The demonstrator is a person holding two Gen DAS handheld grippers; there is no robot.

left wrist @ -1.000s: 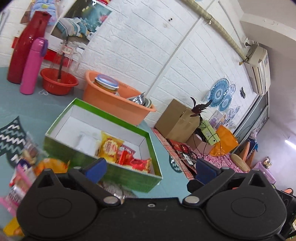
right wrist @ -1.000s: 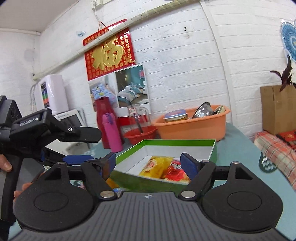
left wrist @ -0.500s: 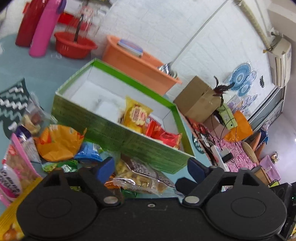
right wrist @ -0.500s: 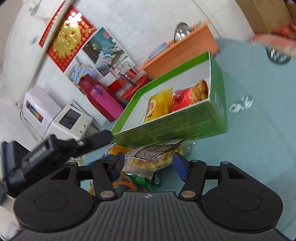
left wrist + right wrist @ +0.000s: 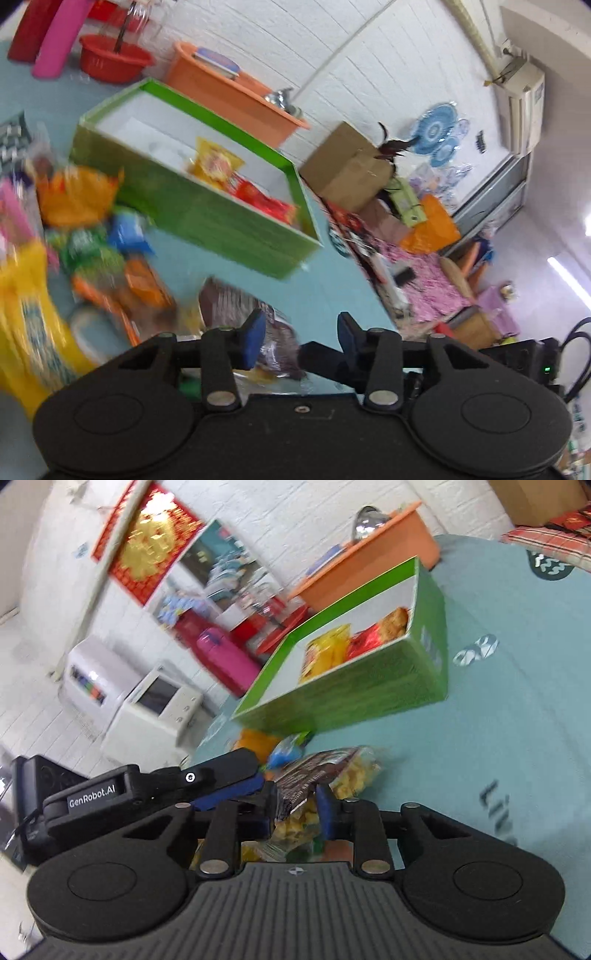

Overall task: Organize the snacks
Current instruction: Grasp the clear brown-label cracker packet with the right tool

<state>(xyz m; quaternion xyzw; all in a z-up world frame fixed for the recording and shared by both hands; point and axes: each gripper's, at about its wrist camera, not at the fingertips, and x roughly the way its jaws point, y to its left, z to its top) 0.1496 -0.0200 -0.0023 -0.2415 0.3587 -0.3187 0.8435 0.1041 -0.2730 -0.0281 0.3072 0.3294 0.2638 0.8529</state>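
A green box point(image 5: 207, 218) with a white inside holds a yellow packet point(image 5: 216, 162) and red packets point(image 5: 258, 195); it also shows in the right wrist view point(image 5: 369, 694). A clear bag of yellow puffs with a dark label point(image 5: 325, 775) lies on the teal table in front of the box. My right gripper point(image 5: 295, 805) is closing on this bag, its blue pads at both sides of it. My left gripper point(image 5: 301, 332) is open over the same bag point(image 5: 251, 310). A pile of loose snack packets point(image 5: 74, 229) lies to the left.
An orange basin point(image 5: 229, 92), a red bowl point(image 5: 114, 62) and a pink bottle point(image 5: 59, 44) stand behind the box. A white appliance point(image 5: 155, 701) stands off the table's left. The left gripper's body point(image 5: 147, 786) lies close beside my right gripper.
Both grippers have dropped toward the table and moved in on the puff bag. The right jaws have narrowed around the bag. The left jaws have narrowed somewhat.
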